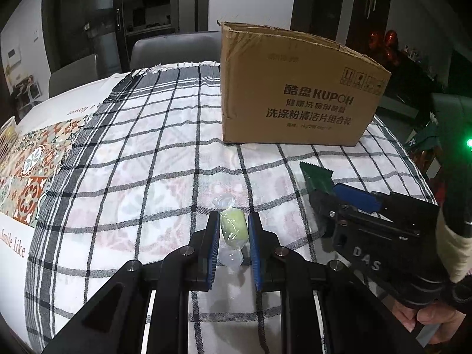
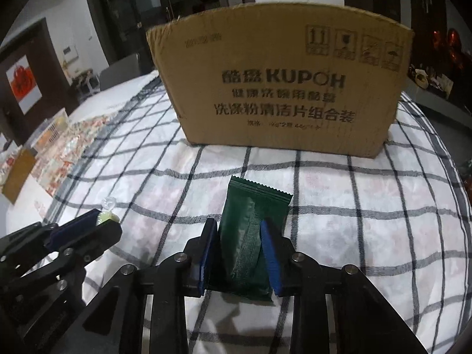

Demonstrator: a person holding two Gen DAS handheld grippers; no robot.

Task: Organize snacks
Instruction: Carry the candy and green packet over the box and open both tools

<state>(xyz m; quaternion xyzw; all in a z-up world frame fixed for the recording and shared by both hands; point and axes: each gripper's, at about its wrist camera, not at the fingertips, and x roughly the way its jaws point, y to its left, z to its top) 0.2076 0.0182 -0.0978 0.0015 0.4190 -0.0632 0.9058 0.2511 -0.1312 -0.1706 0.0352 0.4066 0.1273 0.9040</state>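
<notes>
meanwhile, before the cardboard box (image 2: 283,88), the left gripper (image 1: 234,230) pinched a green candy (image 1: 233,228) and the right gripper (image 2: 239,239) squeezed a dark green packet (image 2: 250,221), seemingly ready for boxing.

A cardboard box (image 2: 283,88) stands upright at the far centre of the desk (image 2: 383,236), walling off the upper middle of the right wrist frame. Checked cloth (image 1: 147,162) lies bare between box and both grippers. At lower left of that frame the left gripper (image 2: 100,221) sits close beside the right gripper (image 2: 239,236), leaving a narrow lane. Wider room opens left of the box, toward the patterned mat (image 1: 38,159) and a basket (image 1: 7,135) at the left edge.
</notes>
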